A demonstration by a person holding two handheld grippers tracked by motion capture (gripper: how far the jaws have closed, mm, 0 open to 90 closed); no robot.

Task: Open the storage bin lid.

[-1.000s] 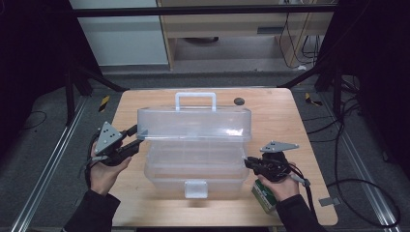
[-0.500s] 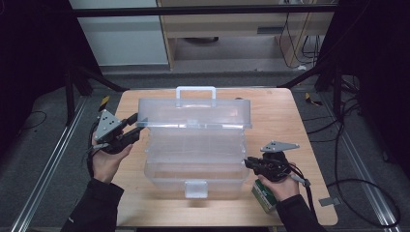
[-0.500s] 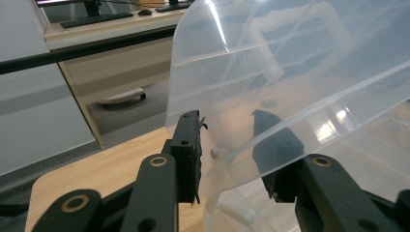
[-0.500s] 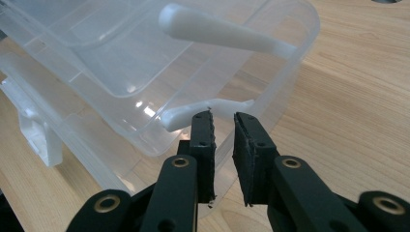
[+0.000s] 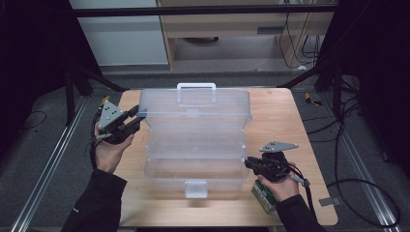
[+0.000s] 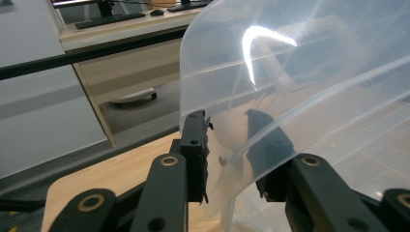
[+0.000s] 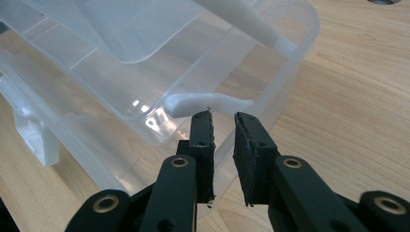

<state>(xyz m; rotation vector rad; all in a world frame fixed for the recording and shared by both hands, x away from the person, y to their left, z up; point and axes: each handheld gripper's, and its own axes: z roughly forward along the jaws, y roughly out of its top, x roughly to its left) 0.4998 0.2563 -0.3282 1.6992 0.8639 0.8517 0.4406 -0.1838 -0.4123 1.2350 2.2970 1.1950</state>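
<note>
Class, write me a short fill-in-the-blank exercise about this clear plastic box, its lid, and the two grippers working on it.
1. The lid of the clear box is swung ____.
2. The left gripper has its jaws on either side of the lid's ____.
3. The right gripper sits at the box's rim, its jaws nearly ____.
4. The box stands on a ____ table.

Missing words: open; edge; shut; wooden

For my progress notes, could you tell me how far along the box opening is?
Done: the front latch is undone and the lid stands raised. In hand: the left tool straddles the lid's edge, closing, while the right tool steadies the box. Left: swinging the lid fully back.
</note>
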